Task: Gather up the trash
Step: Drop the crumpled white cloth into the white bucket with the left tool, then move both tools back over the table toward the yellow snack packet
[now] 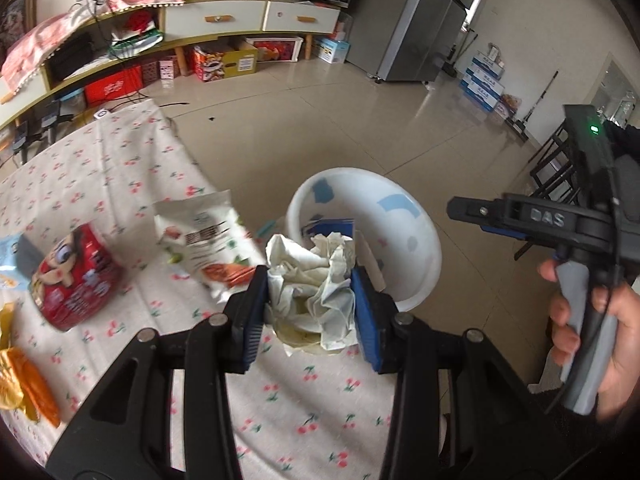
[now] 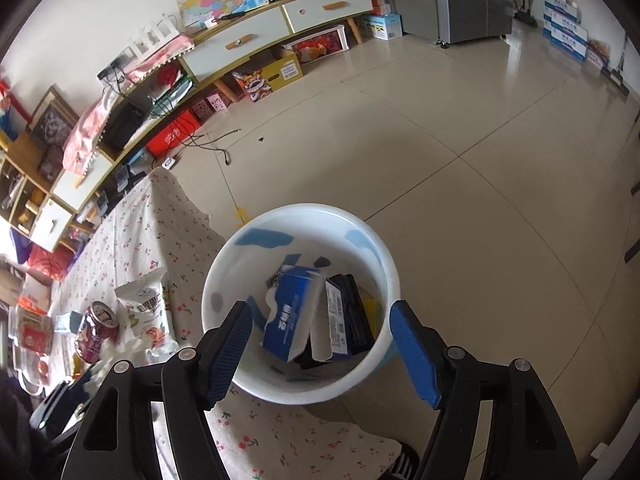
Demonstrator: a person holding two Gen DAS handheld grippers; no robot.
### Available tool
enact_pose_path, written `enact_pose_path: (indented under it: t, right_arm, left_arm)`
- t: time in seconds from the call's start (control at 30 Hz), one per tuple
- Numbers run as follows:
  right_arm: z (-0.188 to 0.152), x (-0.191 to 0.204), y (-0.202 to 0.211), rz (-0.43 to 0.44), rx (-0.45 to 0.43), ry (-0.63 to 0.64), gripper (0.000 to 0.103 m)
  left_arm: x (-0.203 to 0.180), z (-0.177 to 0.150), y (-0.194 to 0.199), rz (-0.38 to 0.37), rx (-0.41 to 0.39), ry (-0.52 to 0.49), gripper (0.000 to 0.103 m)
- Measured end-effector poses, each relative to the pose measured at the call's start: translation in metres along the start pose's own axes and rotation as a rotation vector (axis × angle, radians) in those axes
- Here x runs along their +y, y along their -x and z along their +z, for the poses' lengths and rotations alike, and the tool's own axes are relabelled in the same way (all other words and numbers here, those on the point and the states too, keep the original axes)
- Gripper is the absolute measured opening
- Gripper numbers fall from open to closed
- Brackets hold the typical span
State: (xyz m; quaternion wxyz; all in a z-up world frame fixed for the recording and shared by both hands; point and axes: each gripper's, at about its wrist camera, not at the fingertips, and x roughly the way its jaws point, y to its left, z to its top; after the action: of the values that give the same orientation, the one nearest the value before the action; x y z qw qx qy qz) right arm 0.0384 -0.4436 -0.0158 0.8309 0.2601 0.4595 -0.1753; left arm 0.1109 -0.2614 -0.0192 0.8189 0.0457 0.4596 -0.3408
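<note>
Left wrist view. We hold a crumpled wad of paper (image 1: 316, 280) in the left gripper (image 1: 311, 304), jaws drawn in narrow with both blue pads pressed on its sides. The wad hangs over the edge of the cherry-print tablecloth (image 1: 120, 168). The white bin (image 1: 424, 240) stands on the floor just beyond and slightly right of the jaws, mouth up; that is the relation the drop turns on. We judge the wad is not yet clear over the opening, so a short carry forward and right remains. The wad has no marked long axis. This gripper points steeply down. Left on the table: a white snack pouch (image 1: 204, 240), a red can (image 1: 76, 276) on its side, orange wrappers (image 1: 24, 380). At right, a hand (image 1: 600, 340) grips the handle of the right gripper (image 1: 480, 216), seen side-on, level with the bin.

Right wrist view. The right gripper (image 2: 320, 340) is directly above the bin (image 2: 384, 264), jaws wide and empty, pointing steeply down into it. A blue carton (image 2: 288, 320) and dark packets (image 2: 352, 312) lie at the bottom. We judge the left hand has the next drop; the right should clear the mouth first.
</note>
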Motion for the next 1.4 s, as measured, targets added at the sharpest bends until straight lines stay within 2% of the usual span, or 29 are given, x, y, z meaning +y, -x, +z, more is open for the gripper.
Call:
enact_pose_path:
  t: [0.27, 0.47, 0.57, 0.6, 0.63, 0.7, 1.1, 1.4]
  right_arm:
    - [-0.01, -0.033, 0.021, -0.026, -0.033, -0.037, 0.076]
    - [-0.015, -0.049, 0.026, -0.038, -0.027, -0.062, 0.077]
    - [-0.016, -0.049, 0.03, -0.044, -0.04, -0.057, 0.077]
    - [-0.016, -0.048, 0.031, -0.046, -0.043, -0.053, 0.077]
    - [-0.016, -0.046, 0.031, -0.046, -0.045, -0.049, 0.077]
    - [-0.017, -0.046, 0.032, -0.042, -0.043, -0.044, 0.077]
    - [-0.025, -0.029, 0.036, -0.032, -0.05, -0.003, 0.077]
    - [-0.033, 0.006, 0.039, 0.0, -0.05, 0.08, 0.077]
  left_arm:
    - [-0.027, 0.017, -0.042, -0.02, 0.033, -0.062, 0.044]
    - [-0.035, 0.022, -0.05, -0.01, 0.027, -0.064, 0.046]
    - [-0.035, 0.023, -0.05, 0.001, 0.024, -0.063, 0.059]
    - [-0.035, 0.023, -0.051, 0.016, 0.024, -0.061, 0.067]
    - [-0.035, 0.023, -0.049, 0.036, 0.022, -0.06, 0.075]
    - [-0.034, 0.021, -0.045, 0.058, 0.02, -0.063, 0.079]
    - [-0.002, 0.006, -0.004, 0.126, 0.004, -0.011, 0.088]
    - [0.037, -0.021, 0.036, 0.21, -0.023, 0.058, 0.096]
